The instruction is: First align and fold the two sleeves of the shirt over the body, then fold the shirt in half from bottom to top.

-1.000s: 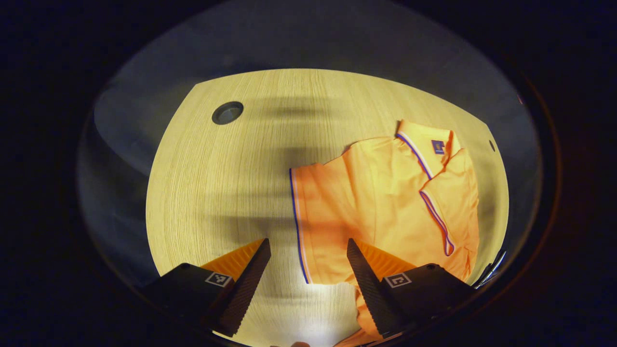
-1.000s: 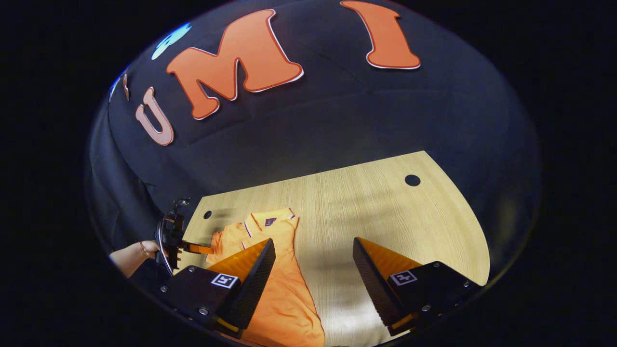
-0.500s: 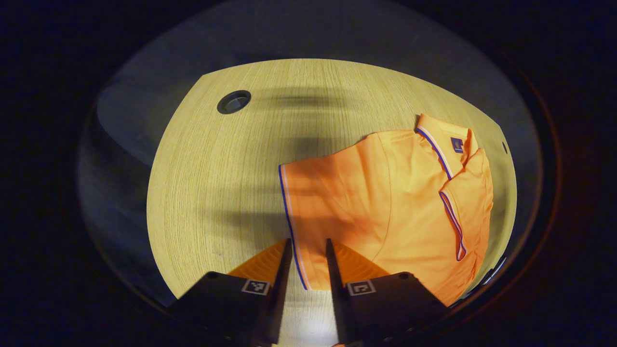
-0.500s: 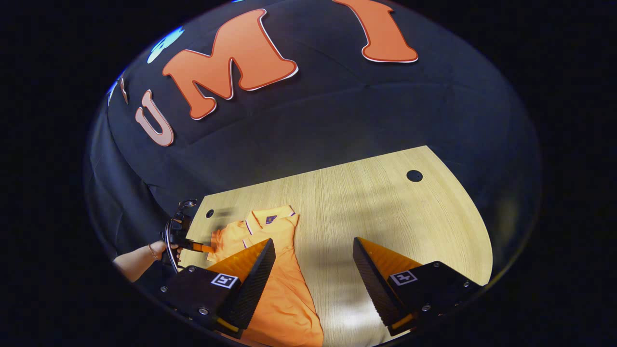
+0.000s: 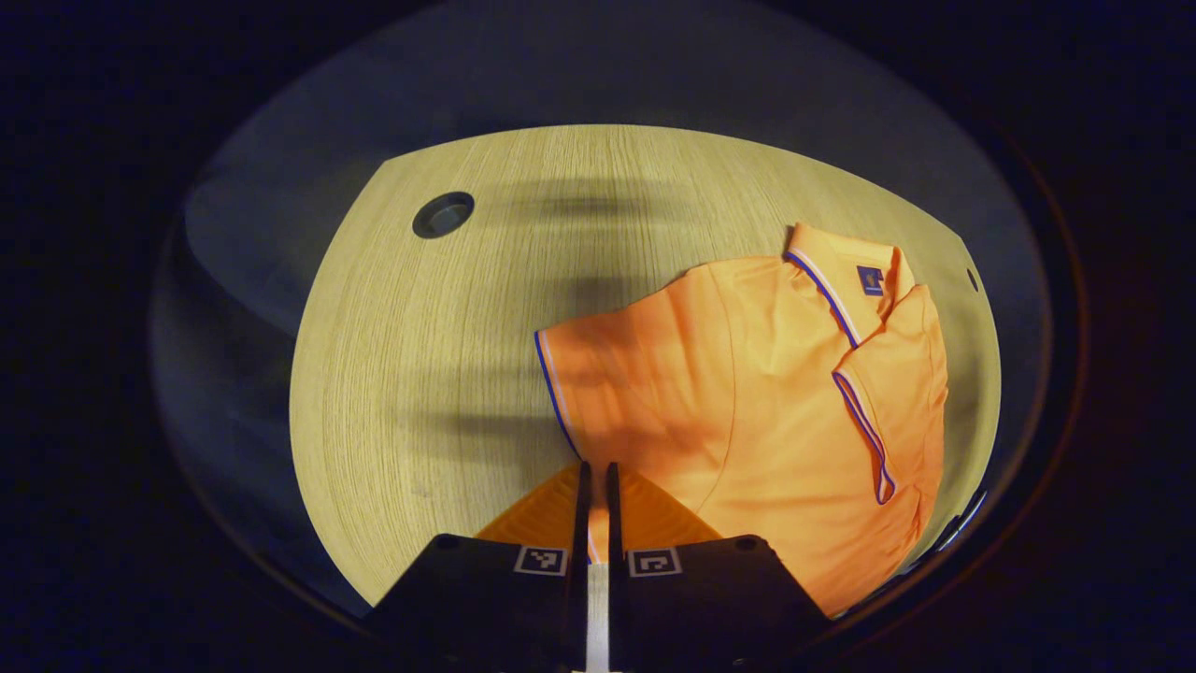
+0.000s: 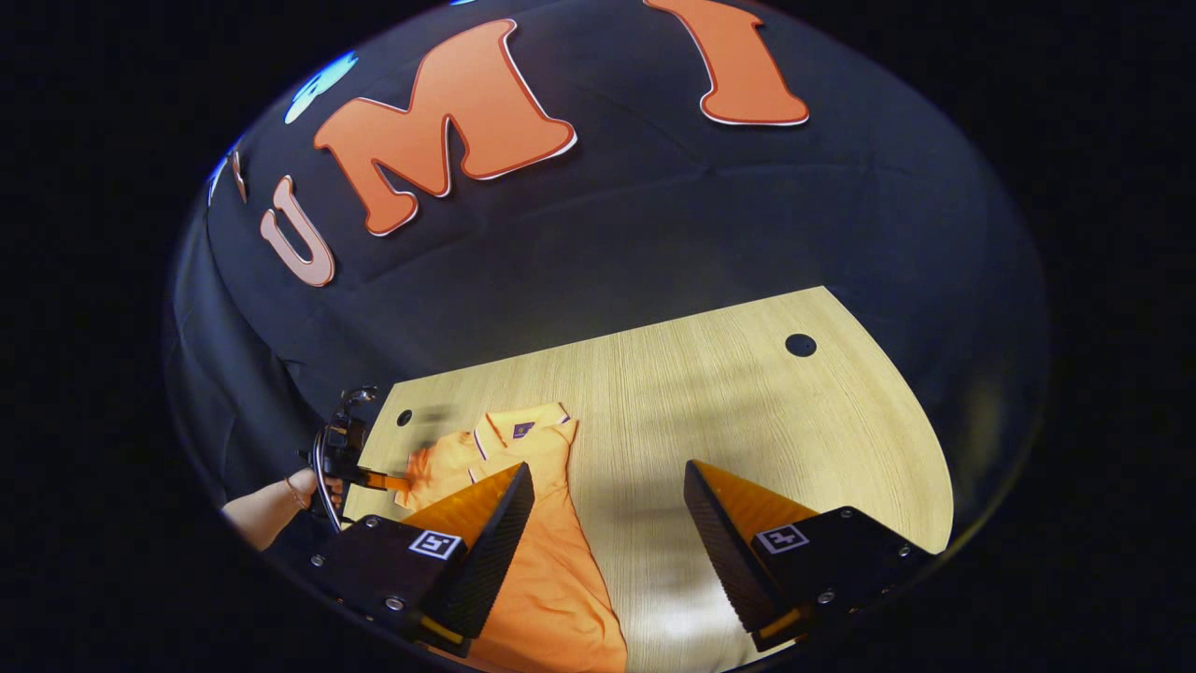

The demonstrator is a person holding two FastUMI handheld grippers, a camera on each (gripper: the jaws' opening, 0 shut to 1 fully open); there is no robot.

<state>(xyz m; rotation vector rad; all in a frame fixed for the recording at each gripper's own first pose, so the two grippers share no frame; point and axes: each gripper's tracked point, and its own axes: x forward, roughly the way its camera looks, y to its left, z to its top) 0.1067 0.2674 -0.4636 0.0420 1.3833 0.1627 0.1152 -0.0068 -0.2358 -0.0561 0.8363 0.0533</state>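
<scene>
In one second the left gripper went from wide apart to pinching the striped cuff of the left sleeve of the orange polo shirt on the tabletop, likely ready to fold, while the right gripper stayed spread.

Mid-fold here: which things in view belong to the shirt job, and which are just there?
Job:
- orange shirt, right sleeve already folded over the body
- left sleeve, spread on the table
- left tongs, shut on the sleeve's striped edge
- right tongs, open above the shirt's side

Just there:
- wooden table
- cable holes in the tabletop
</scene>
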